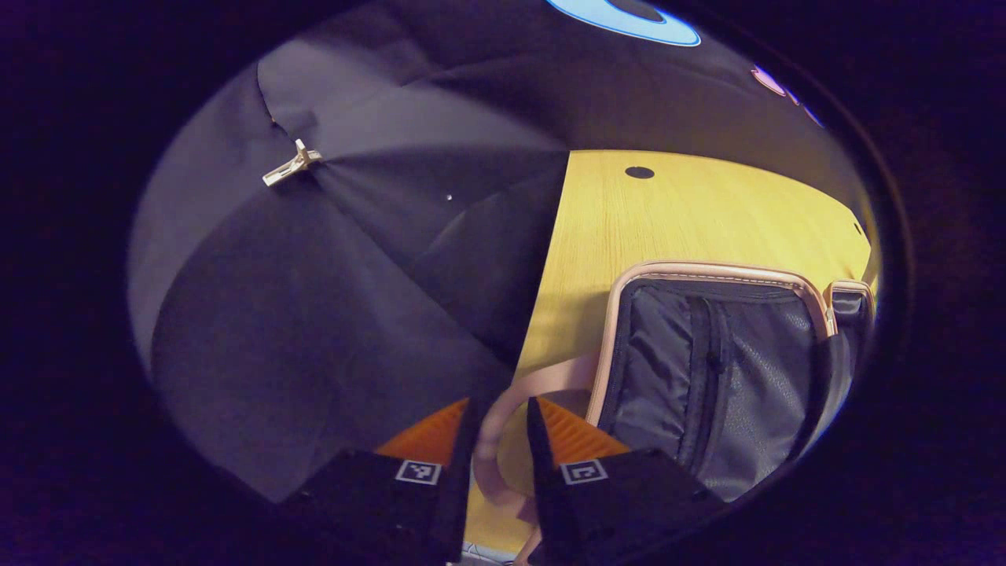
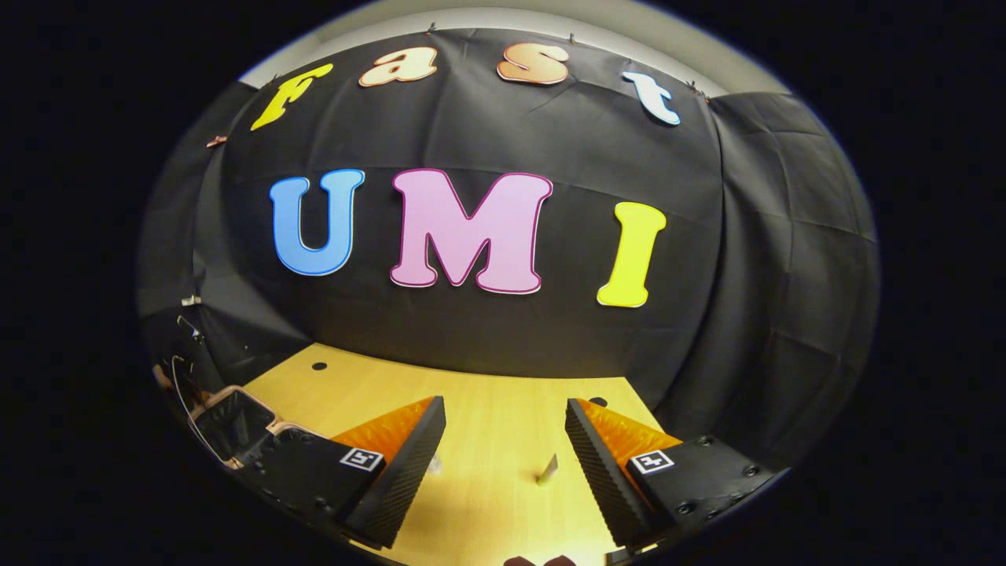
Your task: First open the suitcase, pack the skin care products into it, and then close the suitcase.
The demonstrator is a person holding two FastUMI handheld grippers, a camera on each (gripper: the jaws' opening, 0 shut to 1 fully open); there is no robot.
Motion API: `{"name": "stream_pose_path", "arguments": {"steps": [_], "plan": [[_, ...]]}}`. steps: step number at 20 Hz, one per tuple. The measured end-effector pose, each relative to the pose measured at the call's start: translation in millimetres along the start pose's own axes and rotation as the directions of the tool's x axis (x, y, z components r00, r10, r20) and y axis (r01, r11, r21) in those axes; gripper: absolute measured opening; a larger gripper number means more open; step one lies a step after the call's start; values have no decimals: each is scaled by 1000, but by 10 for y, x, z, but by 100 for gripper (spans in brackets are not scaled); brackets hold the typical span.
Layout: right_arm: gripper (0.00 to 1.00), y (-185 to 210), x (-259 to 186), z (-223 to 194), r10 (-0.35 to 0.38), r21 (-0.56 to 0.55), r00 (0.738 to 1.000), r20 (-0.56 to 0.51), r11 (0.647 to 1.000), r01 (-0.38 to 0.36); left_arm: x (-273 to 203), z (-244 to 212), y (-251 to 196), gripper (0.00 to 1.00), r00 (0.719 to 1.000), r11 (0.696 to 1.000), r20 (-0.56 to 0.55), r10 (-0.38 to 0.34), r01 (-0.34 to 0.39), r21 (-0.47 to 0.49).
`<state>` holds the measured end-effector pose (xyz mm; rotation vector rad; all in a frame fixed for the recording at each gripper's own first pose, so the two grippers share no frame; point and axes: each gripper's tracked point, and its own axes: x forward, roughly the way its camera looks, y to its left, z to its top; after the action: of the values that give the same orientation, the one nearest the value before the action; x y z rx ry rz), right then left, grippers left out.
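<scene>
Gripping suitcase handle point(image 1: 503, 424): left tool point(image 1: 498, 428) pinching it; suitcase point(image 1: 707, 369) open at tabletop point(image 1: 629, 220) edge; right tool point(image 2: 503, 432) spread. Risk: handle slipping, lid dropping.

Yellow wood-grain table point(image 1: 668, 220); pink-trimmed suitcase point(image 1: 707, 271) with dark grey lining, lower right; black left gripper point(image 1: 500, 440) with ridged orange backing.

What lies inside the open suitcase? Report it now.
In the left gripper view, the suitcase lies open, showing grey lining, a zipper and a mesh pocket. No skin care products are visible there. Whatever is inside the pocket or past the near edge is hidden.
</scene>
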<state>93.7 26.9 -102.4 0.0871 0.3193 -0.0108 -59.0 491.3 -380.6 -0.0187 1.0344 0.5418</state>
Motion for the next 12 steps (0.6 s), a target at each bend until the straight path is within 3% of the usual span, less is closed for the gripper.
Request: {"name": "stream_pose_path", "arguments": {"steps": [1,2,3,6,9,11,12], "plan": [[98,-12,2,18,-3,14,1000,10,1000,3,-121,128,-61,63,998,999,52,-26,27,-18],[97,-40,0,17,-11,17,1000,19,1000,11,-278,282,-115,72,994,999,107,-33,37,-34],[97,-75,-2,-1,-13,19,1000,25,1000,12,-534,440,-169,98,984,997,173,-35,45,-57],[97,-208,-29,-26,-19,33,999,38,999,18,-1267,1010,-554,98,918,988,381,-107,139,-59],[97,-378,-3,-25,-25,25,998,66,999,23,-2079,1380,-1266,98,839,965,492,-232,261,10],[93,-467,60,-57,-18,20,996,83,1000,16,-2494,1510,-2039,97,781,924,516,-351,379,55],[97,-492,85,-88,-8,21,997,81,1000,6,-2660,1536,-2474,96,750,897,519,-411,435,81]]}}
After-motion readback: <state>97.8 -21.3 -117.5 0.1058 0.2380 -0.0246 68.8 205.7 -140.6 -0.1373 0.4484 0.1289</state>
